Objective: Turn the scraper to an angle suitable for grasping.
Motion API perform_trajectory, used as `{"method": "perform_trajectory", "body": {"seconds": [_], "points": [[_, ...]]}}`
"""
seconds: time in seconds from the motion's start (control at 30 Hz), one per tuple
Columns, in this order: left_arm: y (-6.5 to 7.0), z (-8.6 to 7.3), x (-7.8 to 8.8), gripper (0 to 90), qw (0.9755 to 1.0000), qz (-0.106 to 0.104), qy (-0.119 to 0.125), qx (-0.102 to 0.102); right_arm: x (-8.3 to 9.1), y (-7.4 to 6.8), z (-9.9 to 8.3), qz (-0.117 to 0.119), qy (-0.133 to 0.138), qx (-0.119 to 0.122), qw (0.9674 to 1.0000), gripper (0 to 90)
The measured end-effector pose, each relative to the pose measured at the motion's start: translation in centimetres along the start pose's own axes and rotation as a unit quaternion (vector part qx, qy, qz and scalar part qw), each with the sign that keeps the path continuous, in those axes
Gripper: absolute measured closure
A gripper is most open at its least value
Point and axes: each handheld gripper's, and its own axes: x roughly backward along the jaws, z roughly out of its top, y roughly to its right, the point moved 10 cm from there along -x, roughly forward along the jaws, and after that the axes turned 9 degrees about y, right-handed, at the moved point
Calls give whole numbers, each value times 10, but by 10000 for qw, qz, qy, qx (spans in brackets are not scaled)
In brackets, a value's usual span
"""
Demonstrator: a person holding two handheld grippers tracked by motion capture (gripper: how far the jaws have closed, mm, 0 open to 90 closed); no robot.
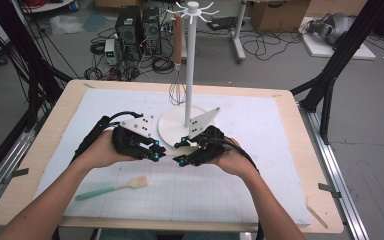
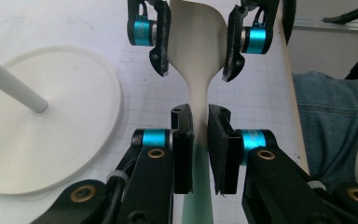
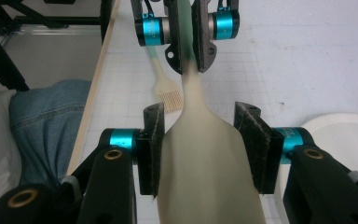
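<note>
The left gripper (image 2: 200, 119) holds the spatula (image 2: 198, 56) tight by its thin neck, up off the table (image 1: 280, 150). The wide cream blade sits between the right gripper (image 3: 204, 121) fingers (image 3: 153, 140); they look close to its edges, but I cannot tell if they press yet. I think the right one should squeeze both edges evenly before the left lets go.
</note>
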Motion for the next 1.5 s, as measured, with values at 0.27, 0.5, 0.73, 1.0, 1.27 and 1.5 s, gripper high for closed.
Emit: {"method": "perform_trajectory", "body": {"seconds": [0.27,0.5,0.73,1.0,1.27,1.5], "points": [[1,1,0,797,10000,-46,58,27,2,-1,1,6,85,-8,10000,550],[2,0,-2,792,9999,-123,26,29,5,-3,1,11,69,20,10000,558],[2,0,0,780,9999,-110,51,77,7,-4,2,20,107,47,9999,565],[0,-4,4,671,9999,-23,43,156,13,-3,2,-62,154,80,9998,566],[-3,-17,17,623,9991,137,207,357,27,-2,0,-165,274,5,9995,562],[-1,-27,29,635,9987,184,283,380,34,-3,-4,-189,344,-38,9992,560]]}}
